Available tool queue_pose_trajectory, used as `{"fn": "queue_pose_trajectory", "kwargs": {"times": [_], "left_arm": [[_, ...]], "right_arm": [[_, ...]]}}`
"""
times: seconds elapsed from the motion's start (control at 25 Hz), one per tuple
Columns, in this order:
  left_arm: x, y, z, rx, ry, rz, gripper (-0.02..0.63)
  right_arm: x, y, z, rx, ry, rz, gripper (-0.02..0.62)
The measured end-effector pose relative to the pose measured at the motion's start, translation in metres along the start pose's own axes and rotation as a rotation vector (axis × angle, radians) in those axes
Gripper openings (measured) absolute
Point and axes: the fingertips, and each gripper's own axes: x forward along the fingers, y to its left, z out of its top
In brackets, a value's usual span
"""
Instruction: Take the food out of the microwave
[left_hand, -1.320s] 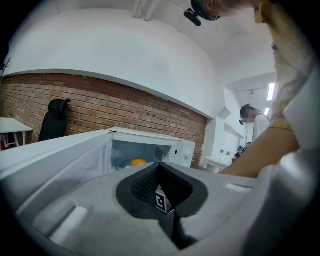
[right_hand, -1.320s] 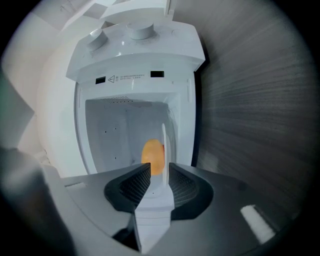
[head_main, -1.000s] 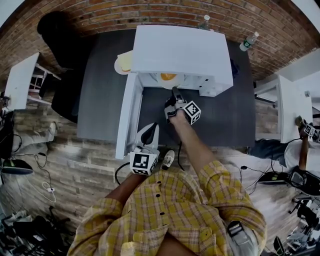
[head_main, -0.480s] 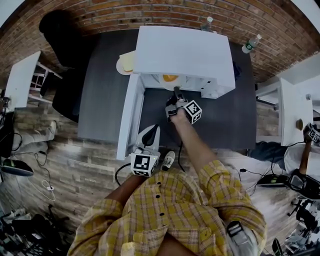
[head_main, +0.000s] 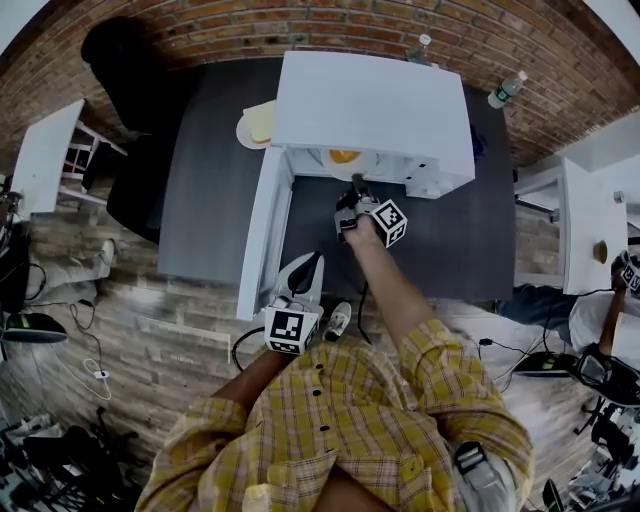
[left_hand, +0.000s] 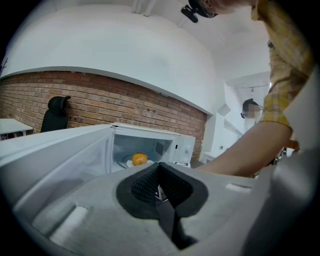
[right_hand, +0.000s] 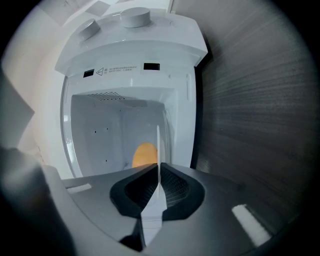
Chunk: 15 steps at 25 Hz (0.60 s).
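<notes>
**Desk:** What is the head view giving you?

**Me:** I'm looking down on the white microwave (head_main: 370, 100) on the dark table (head_main: 200, 200), with its door (head_main: 262, 230) swung wide. My right claw (head_main: 355, 186) is reaching into the mouth of the oven. The orange food (head_main: 343, 156) is sitting just ahead of its tips, inside the cavity. My left claw (head_main: 313, 258) is hanging well behind the right one, just beside the free end of the door.

**Desk:** And the left gripper view?

**Me:** I'm seeing the left claw (left_hand: 160, 172) with its jaws drawn together and nothing between them. The food (left_hand: 139, 159) is showing ahead of the tips and a little to their left, on its plate (left_hand: 125, 161) in the open oven. The right forearm (left_hand: 250, 150) is crossing on the claw's right.

**Desk:** Right gripper view?

**Me:** This camera is riding rolled onto its side. The right claw (right_hand: 159, 175) is closing its jaws, and the thin white rim of the plate (right_hand: 158, 142) is standing edge-on between the pads, which are meeting it from both sides. The food (right_hand: 145, 154) is lying just beyond the tips, further in on that plate and slightly left of the jaw line.
</notes>
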Motion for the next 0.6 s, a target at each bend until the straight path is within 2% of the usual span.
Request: {"fn": "queue_pose_trajectory", "kwargs": {"times": [0.24,0.6], "left_arm": [[-0.001,0.000,0.005,0.003,-0.015,-0.014,-0.002],[-0.004,-0.003,0.008,0.005,-0.031,-0.026,-0.002]], "right_arm": [[-0.004,0.003,-0.004,-0.024,0.006,-0.005,0.003],[-0.018,0.009,-0.004,-0.004,0.014,0.014,0.003]]}}
